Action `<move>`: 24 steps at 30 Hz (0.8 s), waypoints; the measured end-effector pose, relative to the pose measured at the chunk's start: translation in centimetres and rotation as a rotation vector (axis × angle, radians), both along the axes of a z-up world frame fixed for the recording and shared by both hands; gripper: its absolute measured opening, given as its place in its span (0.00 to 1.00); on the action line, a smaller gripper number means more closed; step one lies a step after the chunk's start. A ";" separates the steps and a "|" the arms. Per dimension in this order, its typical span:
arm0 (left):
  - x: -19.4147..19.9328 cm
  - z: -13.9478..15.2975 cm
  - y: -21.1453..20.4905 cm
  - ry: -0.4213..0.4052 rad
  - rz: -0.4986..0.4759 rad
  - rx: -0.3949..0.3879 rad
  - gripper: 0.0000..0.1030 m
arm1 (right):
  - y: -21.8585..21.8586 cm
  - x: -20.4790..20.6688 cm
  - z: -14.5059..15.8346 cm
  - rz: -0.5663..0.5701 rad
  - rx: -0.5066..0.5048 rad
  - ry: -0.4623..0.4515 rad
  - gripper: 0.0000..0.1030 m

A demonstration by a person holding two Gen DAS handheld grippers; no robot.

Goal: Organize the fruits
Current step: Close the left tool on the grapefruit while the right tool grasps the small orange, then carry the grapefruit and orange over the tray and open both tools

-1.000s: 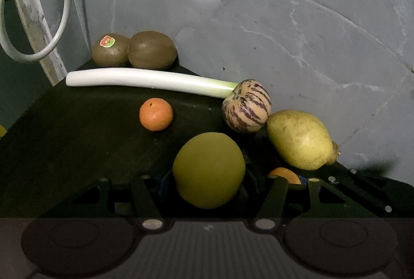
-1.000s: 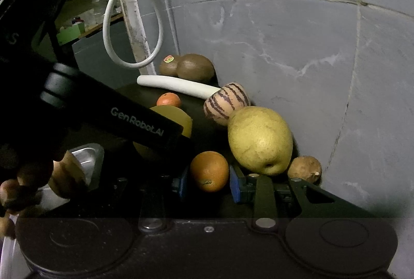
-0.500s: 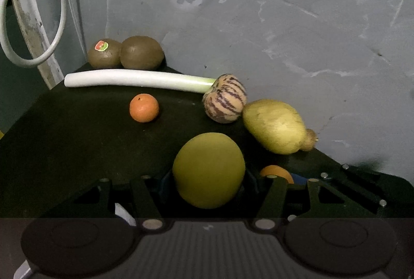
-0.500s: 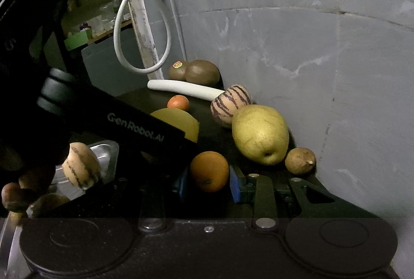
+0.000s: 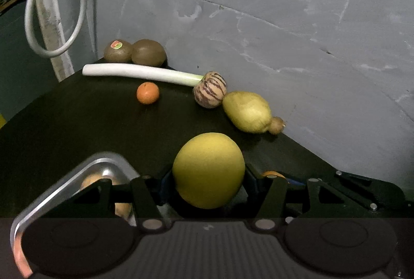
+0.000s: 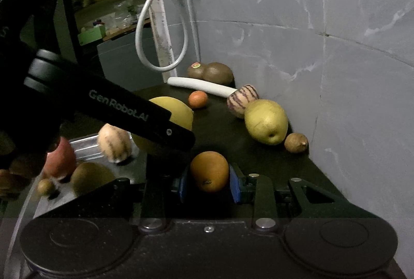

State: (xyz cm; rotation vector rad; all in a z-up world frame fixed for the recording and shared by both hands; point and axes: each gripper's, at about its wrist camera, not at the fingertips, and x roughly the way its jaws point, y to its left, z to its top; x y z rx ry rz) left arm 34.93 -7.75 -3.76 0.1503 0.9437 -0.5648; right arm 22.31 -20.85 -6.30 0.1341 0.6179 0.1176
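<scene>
We hold the left gripper (image 5: 208, 183) level, clamped on a yellow fruit (image 5: 208, 170) beside the metal tray (image 5: 64, 175), and the right gripper (image 6: 209, 183) alongside, clamped on an orange (image 6: 209, 170).

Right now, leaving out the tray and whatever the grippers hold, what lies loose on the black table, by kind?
Kiwis: 2
Leek: 1
Mandarin: 1
Striped melon: 1
Pear: 1
Small brown fruit: 1
Total: 7
</scene>
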 end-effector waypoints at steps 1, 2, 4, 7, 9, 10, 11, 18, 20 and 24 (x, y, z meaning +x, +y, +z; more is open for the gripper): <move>-0.6 0.2 0.3 -0.003 0.005 -0.004 0.58 | 0.2 -0.5 0.2 0.005 -0.002 -0.002 0.33; -1.2 0.5 0.6 -0.006 0.014 -0.011 0.58 | 0.5 -0.9 0.3 0.012 -0.004 -0.003 0.33; -2.5 0.9 1.5 -0.008 0.035 -0.031 0.58 | 1.1 -1.8 0.6 0.027 -0.009 -0.005 0.33; -4.4 1.3 3.0 -0.006 0.087 -0.060 0.58 | 2.1 -3.1 0.9 0.051 -0.015 -0.005 0.33; -5.7 1.6 4.0 -0.011 0.122 -0.068 0.58 | 2.8 -4.0 1.2 0.067 -0.018 -0.004 0.33; -6.5 1.8 4.6 -0.015 0.139 -0.071 0.58 | 3.1 -4.3 1.3 0.075 -0.018 -0.004 0.33; -7.2 2.0 5.1 -0.019 0.154 -0.071 0.58 | 3.6 -4.8 1.3 0.088 -0.020 -0.004 0.33; -12.1 2.0 9.8 -0.019 0.298 -0.075 0.58 | 6.7 -6.3 0.9 0.165 -0.028 0.009 0.33; -13.3 1.7 11.1 -0.006 0.347 -0.077 0.58 | 7.5 -6.3 0.7 0.190 -0.033 0.010 0.33; -15.0 0.5 13.4 0.031 0.444 -0.081 0.58 | 9.0 -6.0 0.2 0.239 -0.049 0.005 0.33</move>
